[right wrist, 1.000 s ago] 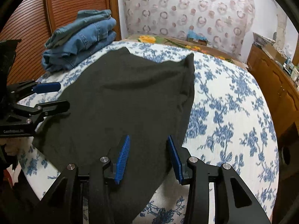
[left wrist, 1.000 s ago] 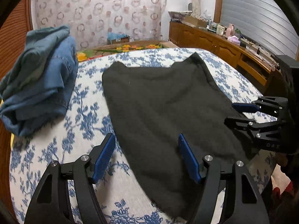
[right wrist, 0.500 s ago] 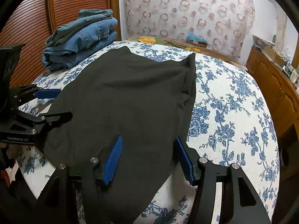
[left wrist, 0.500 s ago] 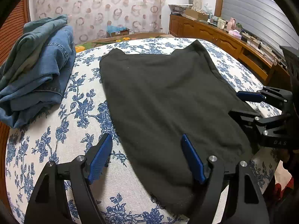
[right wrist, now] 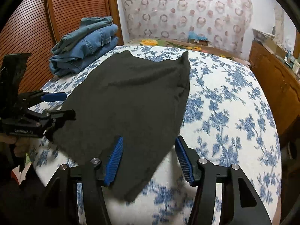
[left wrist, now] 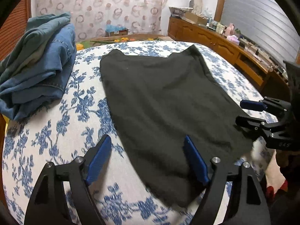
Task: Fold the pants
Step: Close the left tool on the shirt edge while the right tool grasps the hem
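I see the black pants (left wrist: pixel 161 101) spread flat across the middle of the bed (left wrist: pixel 56 131), which has a blue floral cover; their near end droops toward the lower centre of both frames. My left hand-held gripper (left wrist: pixel 146 161) fills the bottom of the left wrist view with its blue pads wide apart, released and grasping nothing: one pad sits over bare cover, the other over the near part of the black fabric. My right hand-held gripper (right wrist: pixel 149 159) is likewise spread and empty, its pads straddling the lower right edge of the pants (right wrist: pixel 135 105) in the right wrist view. Whether either one touches the cloth I cannot tell. A pile of folded jeans (left wrist: pixel 35 63) lies in the upper left of both frames, apart from the pants. A wooden cabinet (left wrist: pixel 215 39) runs along the upper right.
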Tool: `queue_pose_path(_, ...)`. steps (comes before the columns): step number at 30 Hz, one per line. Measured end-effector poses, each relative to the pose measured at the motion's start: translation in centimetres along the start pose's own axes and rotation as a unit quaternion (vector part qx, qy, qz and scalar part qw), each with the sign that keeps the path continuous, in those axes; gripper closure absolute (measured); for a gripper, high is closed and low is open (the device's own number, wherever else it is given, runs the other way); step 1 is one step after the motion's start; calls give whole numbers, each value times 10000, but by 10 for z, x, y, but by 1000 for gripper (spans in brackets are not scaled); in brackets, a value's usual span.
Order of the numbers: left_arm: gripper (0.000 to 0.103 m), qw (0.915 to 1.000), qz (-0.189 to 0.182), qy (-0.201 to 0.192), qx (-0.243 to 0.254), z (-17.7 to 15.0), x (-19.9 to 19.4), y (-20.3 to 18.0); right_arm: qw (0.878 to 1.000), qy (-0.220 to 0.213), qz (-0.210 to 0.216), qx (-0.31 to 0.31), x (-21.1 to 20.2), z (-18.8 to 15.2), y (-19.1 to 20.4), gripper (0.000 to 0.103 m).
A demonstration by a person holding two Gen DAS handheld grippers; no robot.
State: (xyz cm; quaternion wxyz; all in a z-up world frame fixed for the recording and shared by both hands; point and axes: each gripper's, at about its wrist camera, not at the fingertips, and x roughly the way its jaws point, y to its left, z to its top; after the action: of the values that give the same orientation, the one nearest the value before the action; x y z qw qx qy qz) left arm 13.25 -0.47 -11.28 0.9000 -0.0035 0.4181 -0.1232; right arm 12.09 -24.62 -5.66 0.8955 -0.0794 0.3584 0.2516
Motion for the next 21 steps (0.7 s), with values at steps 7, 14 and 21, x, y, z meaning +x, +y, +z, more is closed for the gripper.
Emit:
queue_pose_path(7,46,9997,-207,-113,2,-15,-22,-4,9999,-50,93,103,-20,-25,-4,56)
queue_pose_path(14,50,9998,-209,-35,-52,-24,-24,-4,9995,-38,231,206,-27,-32,-3,60)
queue_pose_path(21,50,9997,-209,-7,-144,-33,-22,-3,9995,28,280,116,-21,-32,12,65)
